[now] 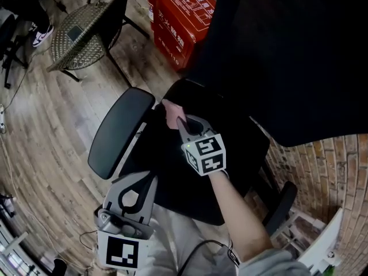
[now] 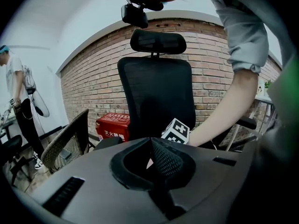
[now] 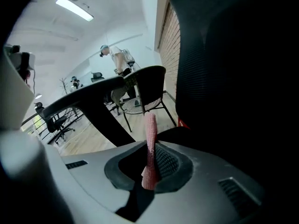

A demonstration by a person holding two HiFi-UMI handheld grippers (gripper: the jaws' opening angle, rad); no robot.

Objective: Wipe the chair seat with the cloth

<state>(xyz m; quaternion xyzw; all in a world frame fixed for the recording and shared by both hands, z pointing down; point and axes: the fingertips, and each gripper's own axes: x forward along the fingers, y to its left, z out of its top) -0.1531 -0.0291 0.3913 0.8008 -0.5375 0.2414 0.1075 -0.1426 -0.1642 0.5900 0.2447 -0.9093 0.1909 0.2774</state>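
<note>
Chair seat (image 1: pixel 172 177): black, broad, matte, with a padded oblong armrest (image 1: pixel 119 132) on its left. Floor of worn wood planks (image 1: pixel 52 125).

Cloth (image 3: pixel 149 134): pink, finely knitted, folded into a narrow strip. It is pinched between the pressed jaws of the right tool (image 1: pixel 179 119), at the back of the seat near the backrest.

Left tool (image 1: pixel 152 180): grey shell, mesh-textured pads, jaws pressed together on nothing, held above the seat's front left.

Only the left gripper view shows the upright mesh backrest (image 2: pixel 156 97), the headrest (image 2: pixel 158 41) and the brick wall (image 2: pixel 93 83). The head view alone shows the red box (image 1: pixel 183 10) and the wicker chair (image 1: pixel 80 33) from above.
</note>
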